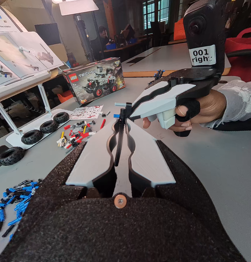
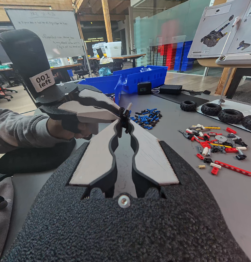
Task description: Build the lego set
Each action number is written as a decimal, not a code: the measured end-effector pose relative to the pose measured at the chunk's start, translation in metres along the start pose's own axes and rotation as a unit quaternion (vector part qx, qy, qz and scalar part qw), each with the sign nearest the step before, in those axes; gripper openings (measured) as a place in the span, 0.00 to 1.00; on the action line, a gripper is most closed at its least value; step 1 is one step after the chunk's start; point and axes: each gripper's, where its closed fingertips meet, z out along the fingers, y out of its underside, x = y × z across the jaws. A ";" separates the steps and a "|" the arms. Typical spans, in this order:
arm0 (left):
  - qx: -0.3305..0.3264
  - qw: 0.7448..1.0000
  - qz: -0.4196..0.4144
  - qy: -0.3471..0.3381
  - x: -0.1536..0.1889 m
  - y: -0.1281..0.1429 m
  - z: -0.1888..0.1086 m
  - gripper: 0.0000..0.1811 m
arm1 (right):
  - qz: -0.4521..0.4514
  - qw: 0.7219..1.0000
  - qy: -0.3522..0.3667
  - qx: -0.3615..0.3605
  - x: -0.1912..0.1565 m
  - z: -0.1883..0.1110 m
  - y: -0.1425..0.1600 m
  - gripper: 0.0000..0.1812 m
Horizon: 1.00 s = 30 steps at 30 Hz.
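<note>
My left gripper (image 1: 121, 121) is shut on a long black ribbed rod (image 1: 119, 143) that runs up between its fingers. At the rod's top sits a small black connector assembly (image 1: 125, 108) with a blue pin (image 1: 116, 115) and a grey axle (image 1: 119, 104). My right gripper (image 1: 129, 115) comes in from the right and is shut on that assembly. In the right wrist view my right gripper (image 2: 124, 121) pinches the black assembly (image 2: 123, 124), with the grey axle (image 2: 129, 106) sticking up. The left gripper (image 2: 119, 115) meets it from the left. Both are held above the grey table (image 1: 207, 156).
A pile of loose red, grey and yellow parts (image 1: 78, 134) (image 2: 215, 143), a heap of blue and black pins (image 1: 15, 198) (image 2: 148, 117), several black tyres (image 1: 48, 126) (image 2: 211, 109), a sticker sheet (image 1: 86, 112), the set's box (image 1: 96, 80), an instruction booklet on a stand (image 2: 224, 28) and blue bins (image 2: 140, 76).
</note>
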 end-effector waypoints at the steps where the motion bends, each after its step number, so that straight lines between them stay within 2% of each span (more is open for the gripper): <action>1: 0.001 1.000 -0.010 0.004 0.000 0.001 0.000 0.04 | -0.005 1.000 0.003 -0.003 0.000 0.000 0.001 0.05; 5: 0.005 0.998 -0.048 0.026 0.000 0.002 0.001 0.04 | -0.013 1.000 0.008 -0.007 0.001 0.000 0.002 0.05; 10: 0.009 0.997 -0.057 0.047 0.004 0.000 -0.001 0.04 | -0.008 1.000 -0.011 0.000 -0.002 -0.002 0.000 0.05; 17: 0.004 0.997 -0.067 0.035 0.001 -0.006 -0.001 0.04 | -0.034 0.999 0.009 0.022 -0.002 -0.003 -0.006 0.04; 28: 0.007 0.996 -0.088 0.005 -0.010 -0.010 0.009 0.03 | -0.054 0.996 0.065 0.038 0.010 -0.002 -0.010 0.03; 29: 0.005 0.995 -0.096 -0.017 -0.018 -0.008 0.010 0.03 | -0.054 0.996 0.068 0.037 0.012 -0.002 -0.010 0.02; 30: 0.004 0.993 -0.095 -0.065 -0.040 -0.005 0.006 0.03 | -0.058 0.996 0.044 0.045 0.004 -0.004 -0.012 0.00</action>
